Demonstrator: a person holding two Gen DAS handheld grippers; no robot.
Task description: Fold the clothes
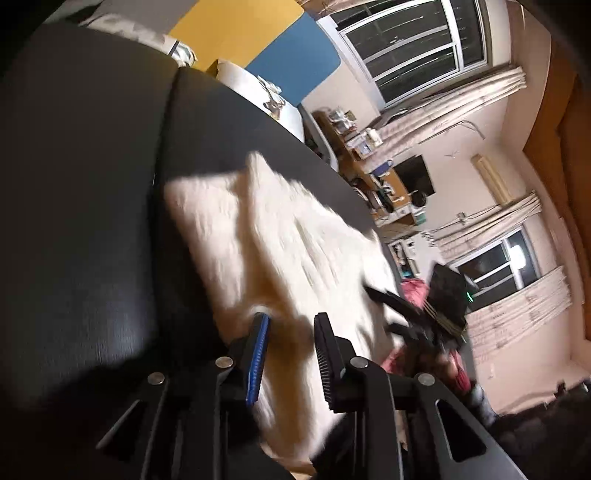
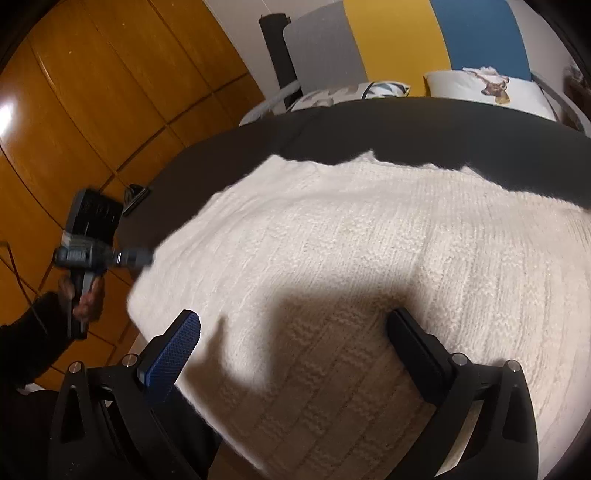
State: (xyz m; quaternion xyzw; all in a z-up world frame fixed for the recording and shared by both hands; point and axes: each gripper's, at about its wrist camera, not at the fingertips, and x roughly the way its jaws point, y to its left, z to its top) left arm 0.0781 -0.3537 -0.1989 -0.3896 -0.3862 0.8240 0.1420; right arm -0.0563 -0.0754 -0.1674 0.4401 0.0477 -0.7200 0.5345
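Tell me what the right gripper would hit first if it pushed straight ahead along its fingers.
Most likely the white knit sweater. The right gripper stands open and angled down over it, with nothing between the fingers and the cloth. The dark bed cover lies beyond; exact depth is unclear.

Bedroom clutter around your work surface, nothing else.

You've got a dark bedspread under everything, two pillows at its far edge: a patterned one and a white one with a deer print. Behind them a headboard in grey, yellow and blue panels. Wooden wardrobe doors on one side. Left wrist view: two dark windows, pale curtains, a cluttered desk.
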